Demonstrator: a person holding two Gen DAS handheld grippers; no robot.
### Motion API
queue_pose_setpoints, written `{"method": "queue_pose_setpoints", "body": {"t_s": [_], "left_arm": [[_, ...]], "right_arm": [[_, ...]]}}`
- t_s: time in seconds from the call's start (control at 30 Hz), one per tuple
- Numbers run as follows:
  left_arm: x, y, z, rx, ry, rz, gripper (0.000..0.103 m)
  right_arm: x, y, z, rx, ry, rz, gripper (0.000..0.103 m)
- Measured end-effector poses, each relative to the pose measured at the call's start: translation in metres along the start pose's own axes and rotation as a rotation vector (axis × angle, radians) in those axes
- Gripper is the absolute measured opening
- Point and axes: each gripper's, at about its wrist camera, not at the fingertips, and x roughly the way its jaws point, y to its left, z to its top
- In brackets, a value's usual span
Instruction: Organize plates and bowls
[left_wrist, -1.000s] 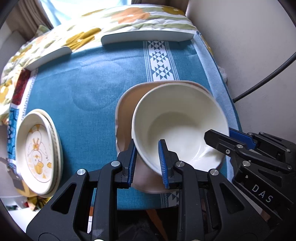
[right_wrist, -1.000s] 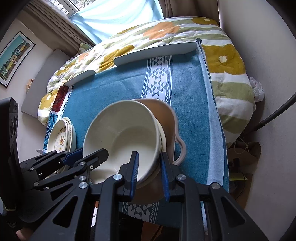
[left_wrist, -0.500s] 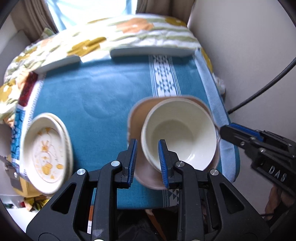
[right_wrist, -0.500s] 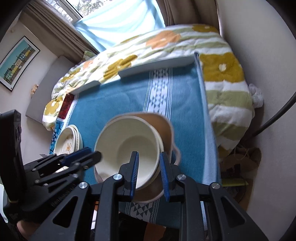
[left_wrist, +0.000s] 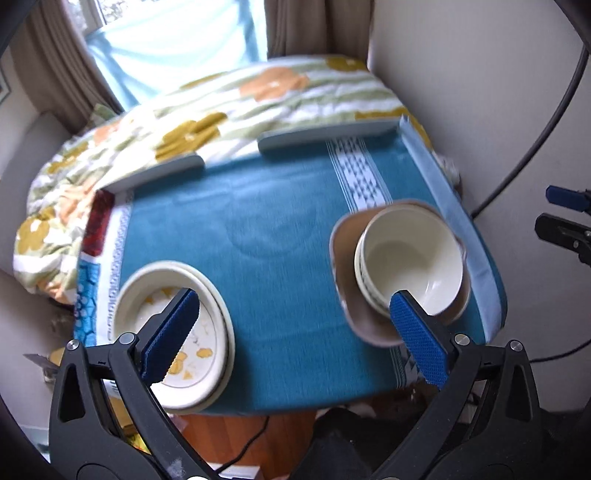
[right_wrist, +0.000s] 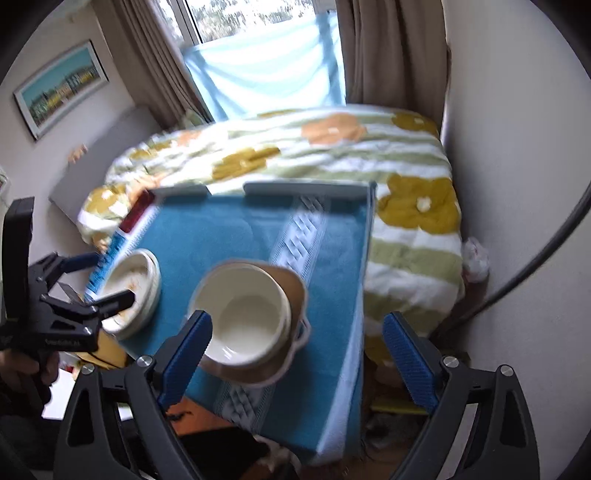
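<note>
I judged the sorting nearly done: the cream bowls (left_wrist: 410, 254) sat nested inside the brown dish (left_wrist: 369, 325) at the right of the worktop (left_wrist: 280, 236), and the plates (left_wrist: 173, 336) lay stacked at its left, well apart. Both my left tool (left_wrist: 295, 332) and right tool (right_wrist: 295, 354) were opening, jaws wide with nothing between them, above the worktop. I saw nothing else loose to sort.

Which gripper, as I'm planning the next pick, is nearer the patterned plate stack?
Left. The left gripper hangs at the edge of the plate stack; the right gripper hovers apart, above the nested bowls. Both are opening, gripping nothing.
</note>
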Motion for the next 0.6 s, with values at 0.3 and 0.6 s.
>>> {"method": "queue_pose_setpoints", "body": {"t_s": [0.3, 0.6], "left_arm": [[0.056, -0.013, -0.007, 0.134, 0.177, -0.062, 0.102], [0.098, -0.023, -0.007, 0.194, 0.280, -0.125, 0.087]], "right_arm": [[0.063, 0.000, -0.020, -0.022, 0.297, -0.052, 0.092], [0.113, 0.007, -0.030, -0.094, 0.454, -0.017, 0.064]]}}
